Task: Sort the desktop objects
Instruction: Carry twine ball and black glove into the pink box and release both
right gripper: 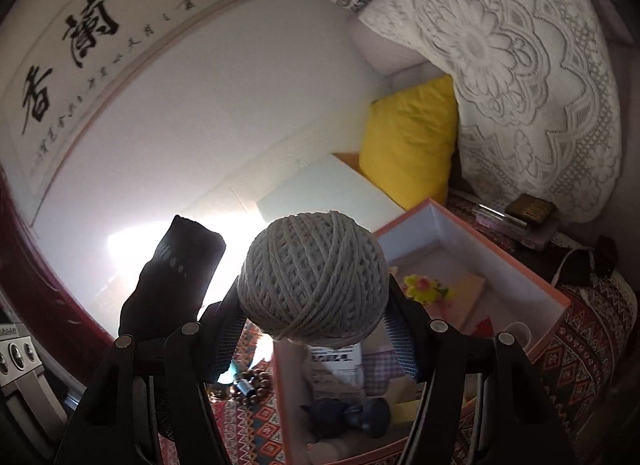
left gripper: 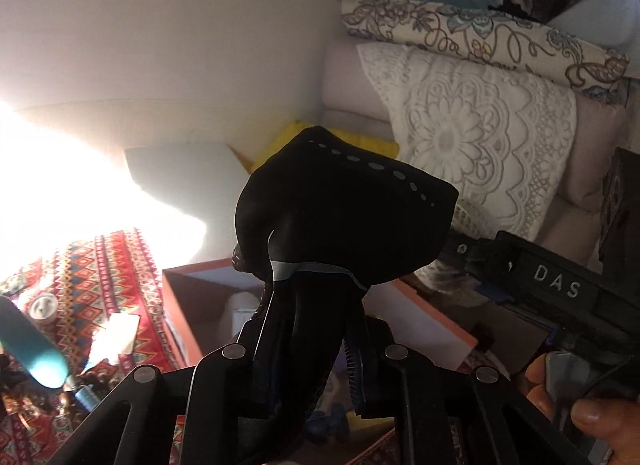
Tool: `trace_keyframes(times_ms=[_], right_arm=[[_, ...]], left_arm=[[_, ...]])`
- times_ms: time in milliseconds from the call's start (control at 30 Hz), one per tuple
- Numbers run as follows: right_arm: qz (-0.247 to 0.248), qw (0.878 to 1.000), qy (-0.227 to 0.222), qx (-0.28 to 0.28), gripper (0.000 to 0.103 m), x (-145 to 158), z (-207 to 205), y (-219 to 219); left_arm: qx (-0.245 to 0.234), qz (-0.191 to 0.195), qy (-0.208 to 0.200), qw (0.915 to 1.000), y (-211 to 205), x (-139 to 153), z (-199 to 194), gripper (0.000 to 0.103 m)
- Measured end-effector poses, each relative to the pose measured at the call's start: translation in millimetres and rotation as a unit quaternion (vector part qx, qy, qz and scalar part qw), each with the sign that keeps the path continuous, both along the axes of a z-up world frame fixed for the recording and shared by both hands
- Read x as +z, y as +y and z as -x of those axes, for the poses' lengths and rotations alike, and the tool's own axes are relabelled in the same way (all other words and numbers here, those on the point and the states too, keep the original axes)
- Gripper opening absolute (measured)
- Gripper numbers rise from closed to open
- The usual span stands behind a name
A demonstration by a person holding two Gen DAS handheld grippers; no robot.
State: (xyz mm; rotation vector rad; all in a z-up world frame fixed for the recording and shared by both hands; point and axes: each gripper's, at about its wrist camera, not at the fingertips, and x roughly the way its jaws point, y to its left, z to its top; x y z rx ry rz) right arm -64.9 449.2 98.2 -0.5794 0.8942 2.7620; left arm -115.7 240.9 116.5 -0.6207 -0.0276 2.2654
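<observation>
My left gripper [left gripper: 310,329] is shut on a black cloth item with a row of grey dots [left gripper: 344,209], held up above the pink-rimmed box [left gripper: 192,293]. In the right wrist view my right gripper [right gripper: 314,305] is shut on a ball of grey twine [right gripper: 314,277], raised over the near left corner of the same box [right gripper: 500,265]. The black cloth [right gripper: 176,273] hangs just left of the twine. The right gripper's black housing [left gripper: 556,285], held by a hand [left gripper: 592,417], reaches in from the right behind the cloth.
The box holds a yellow flower [right gripper: 424,289], a printed packet [right gripper: 336,365] and a dark blue object [right gripper: 344,413]. A teal cylinder [left gripper: 32,349] and wooden beads [right gripper: 252,381] lie on the patterned tablecloth [left gripper: 92,265]. Behind are a yellow cushion [right gripper: 412,141] and a lace-covered sofa [right gripper: 520,85].
</observation>
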Motion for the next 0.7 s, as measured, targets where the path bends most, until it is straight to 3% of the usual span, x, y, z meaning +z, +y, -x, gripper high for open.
trace_keyframes(times_ms=[67,100,133,167,200,233,333,500,700], right_arm=[[0.005,0.999,-0.021,-0.033,0.067,-18.0,10.2,18.7],[0.002,0.997,-0.041,-0.058,0.069,-27.7,15.8,26.2],[-0.005,0.994,-0.072,-0.083,0.074,-37.3,22.6,32.8],[-0.003,0.991,-0.095,-0.091,0.081,-46.1,26.7,38.5],[0.002,0.989,-0.113,-0.094,0.093,-54.6,29.6,44.0],[0.006,0.987,-0.132,-0.096,0.094,-63.2,32.6,49.5],[0.046,0.989,-0.111,-0.084,0.094,-66.3,27.3,58.9],[0.012,0.993,-0.083,-0.079,0.095,-44.3,20.3,35.8],[-0.021,0.999,-0.047,0.006,0.098,-19.2,37.9,-35.4]], left_arm=[[-0.009,0.008,-0.011,0.9999,25.2,-10.7,12.6,0.024],[-0.011,0.018,-0.018,0.9996,36.7,-18.2,19.3,0.032],[-0.010,0.033,-0.031,0.9989,46.5,-27.7,26.6,0.049],[-0.007,0.050,-0.051,0.9975,54.9,-37.7,34.4,0.061],[-0.002,0.063,-0.069,0.9956,61.1,-47.0,41.1,0.076],[0.006,0.067,-0.081,0.9945,60.9,-53.6,44.4,0.078],[0.028,0.062,-0.078,0.9946,47.0,-58.2,42.8,0.087],[0.067,0.046,-0.065,0.9946,5.4,-51.0,35.1,0.095],[0.128,0.070,-0.053,0.9879,-53.8,-58.2,32.8,0.096]])
